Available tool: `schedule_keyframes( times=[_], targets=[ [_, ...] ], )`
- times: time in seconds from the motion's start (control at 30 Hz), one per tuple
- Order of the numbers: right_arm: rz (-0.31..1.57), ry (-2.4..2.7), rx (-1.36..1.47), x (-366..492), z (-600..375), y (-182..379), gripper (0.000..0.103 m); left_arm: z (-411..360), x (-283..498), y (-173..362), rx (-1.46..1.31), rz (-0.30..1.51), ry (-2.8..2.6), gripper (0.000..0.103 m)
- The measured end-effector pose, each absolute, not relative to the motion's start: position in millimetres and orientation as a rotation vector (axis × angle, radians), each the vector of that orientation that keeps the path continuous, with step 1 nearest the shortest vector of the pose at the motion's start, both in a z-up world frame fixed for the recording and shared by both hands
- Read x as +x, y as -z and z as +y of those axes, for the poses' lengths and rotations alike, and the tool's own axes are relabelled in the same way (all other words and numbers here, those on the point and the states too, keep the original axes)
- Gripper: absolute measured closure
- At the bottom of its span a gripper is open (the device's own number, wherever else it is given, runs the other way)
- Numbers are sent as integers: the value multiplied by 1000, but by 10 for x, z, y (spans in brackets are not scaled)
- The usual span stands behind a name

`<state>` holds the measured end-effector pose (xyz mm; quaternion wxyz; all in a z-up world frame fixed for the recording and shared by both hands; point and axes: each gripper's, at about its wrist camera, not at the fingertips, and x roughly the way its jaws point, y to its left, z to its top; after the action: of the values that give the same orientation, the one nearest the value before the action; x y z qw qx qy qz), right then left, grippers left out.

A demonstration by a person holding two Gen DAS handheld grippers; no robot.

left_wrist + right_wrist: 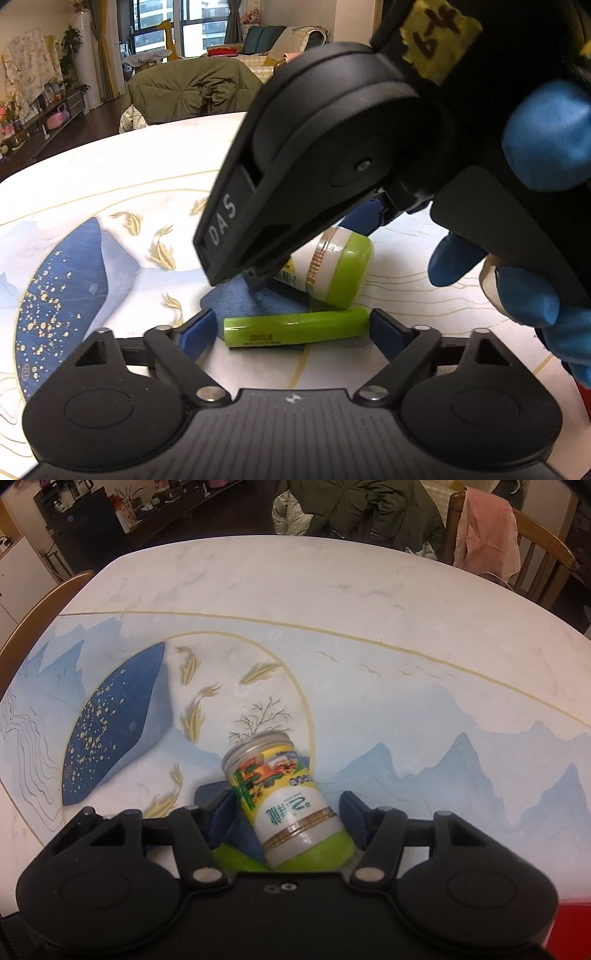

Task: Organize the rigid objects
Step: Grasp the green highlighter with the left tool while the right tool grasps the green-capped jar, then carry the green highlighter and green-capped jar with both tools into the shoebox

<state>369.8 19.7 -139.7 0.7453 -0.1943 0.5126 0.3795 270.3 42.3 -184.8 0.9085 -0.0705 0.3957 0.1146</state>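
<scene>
Both grippers look set to grasp, so the step in hand seems to be picking up. Nearest, the left gripper (291,330) has its blue fingers spread wide around a bright green plastic tube (295,328) lying on the painted marble table (110,177); next it must close squarely. Just beyond, the right gripper (284,814) brackets a tipped green-capped printed jar (284,797), fingers apart; whether they touch it I cannot tell.
</scene>
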Motion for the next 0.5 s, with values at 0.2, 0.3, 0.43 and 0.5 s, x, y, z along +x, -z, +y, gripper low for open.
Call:
schedule_keyframes(
  times=[0.2,0.3,0.43,0.5],
  targets=[
    [1128,-794,-392,3674,149,1391,50,436,2635,1807,-175,826,-231,21],
    [1138,-762,-355,3654,93,1386,54,447,2603,1785,-193,836,-224,21],
    [1149,-720,-312,3610,-17,1379,56,466,2521,1754,-232,846,-195,21],
    [1155,-701,-289,3581,-79,1374,56,468,2472,1729,-248,847,-185,21]
  ],
)
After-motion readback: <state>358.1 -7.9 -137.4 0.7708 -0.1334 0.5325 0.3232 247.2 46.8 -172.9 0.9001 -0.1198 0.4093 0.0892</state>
